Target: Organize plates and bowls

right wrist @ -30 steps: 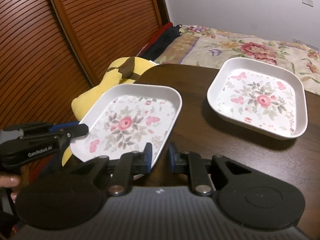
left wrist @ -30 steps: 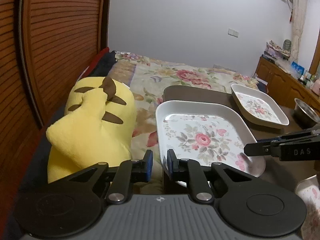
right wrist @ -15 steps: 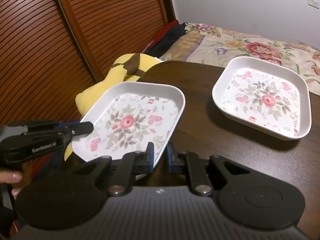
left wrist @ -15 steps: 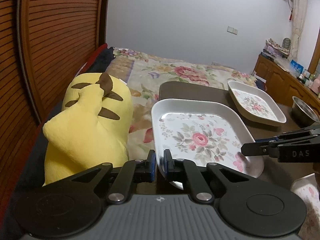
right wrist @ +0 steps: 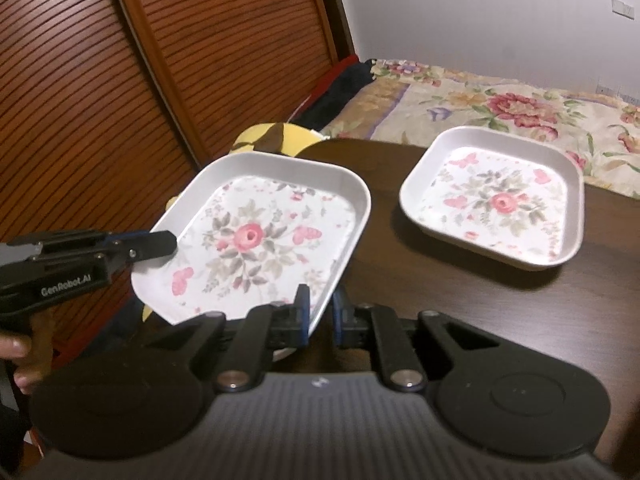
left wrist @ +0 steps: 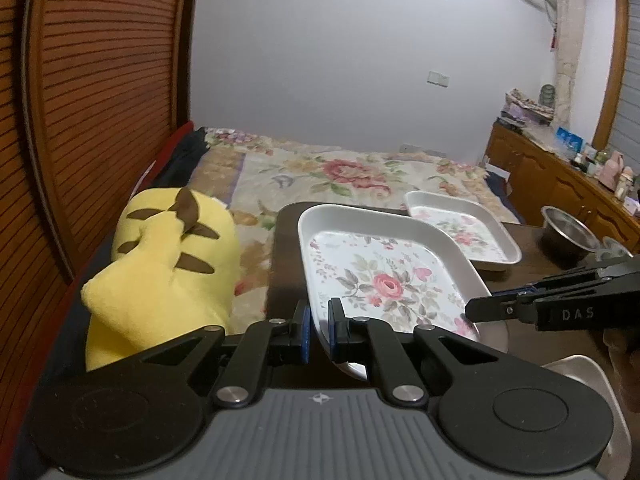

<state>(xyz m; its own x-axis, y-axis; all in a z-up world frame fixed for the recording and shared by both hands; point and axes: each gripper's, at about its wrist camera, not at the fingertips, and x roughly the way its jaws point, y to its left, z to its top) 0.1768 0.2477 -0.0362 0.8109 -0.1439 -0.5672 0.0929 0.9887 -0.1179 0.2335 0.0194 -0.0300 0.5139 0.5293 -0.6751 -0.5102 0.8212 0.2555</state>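
Both my claws are clamped on the near plate (left wrist: 384, 280): left gripper (left wrist: 318, 330) pinches its left rim, right gripper (right wrist: 320, 316) its right rim. The plate is tilted, clear of the dark table (right wrist: 460, 280). Second plate (right wrist: 496, 200) rests flat farther back. A metal bowl (left wrist: 568, 232) sits beyond it. Yellow plush toy (left wrist: 160, 272) beside the table.

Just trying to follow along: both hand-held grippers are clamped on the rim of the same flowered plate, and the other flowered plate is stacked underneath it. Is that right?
Nearly. The left hand-held gripper and the right hand-held gripper do both clamp the near flowered plate. The other flowered plate is not underneath it, though: it sits apart on the dark table, as the right wrist view shows.
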